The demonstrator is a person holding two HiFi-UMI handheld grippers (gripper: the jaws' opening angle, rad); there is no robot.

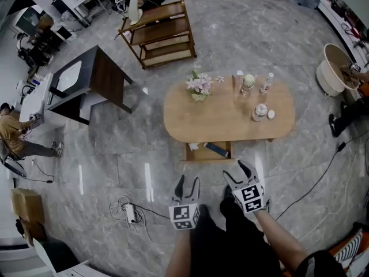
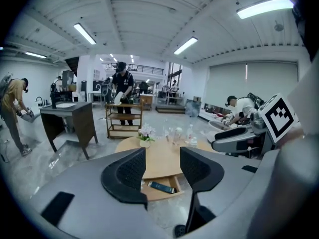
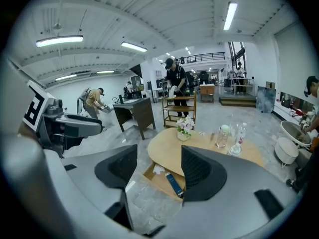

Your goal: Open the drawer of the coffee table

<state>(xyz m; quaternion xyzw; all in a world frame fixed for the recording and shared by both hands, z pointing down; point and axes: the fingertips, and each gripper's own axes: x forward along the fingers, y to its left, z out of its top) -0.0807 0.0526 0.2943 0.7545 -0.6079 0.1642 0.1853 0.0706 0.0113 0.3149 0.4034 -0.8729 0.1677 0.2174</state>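
Across the whole head view spreads a grey marble floor (image 1: pixel 115 154). At centre right stands the oval wooden coffee table (image 1: pixel 225 117). Its drawer (image 1: pixel 203 154) stands open, sticking out from the table's lower edge toward the bottom of the frame. Below it, at bottom centre, the left gripper (image 1: pixel 188 180) and the right gripper (image 1: pixel 236 172) hang side by side, well apart from the drawer. Each has its jaws moderately apart with nothing between them. In the drawer lie a dark blue flat object (image 1: pixel 217 149) and a white crumpled scrap (image 1: pixel 193 146). On the tabletop stand a small pot of flowers (image 1: pixel 199 85), a glass jar (image 1: pixel 248 84) and a bottle (image 1: pixel 266 83).
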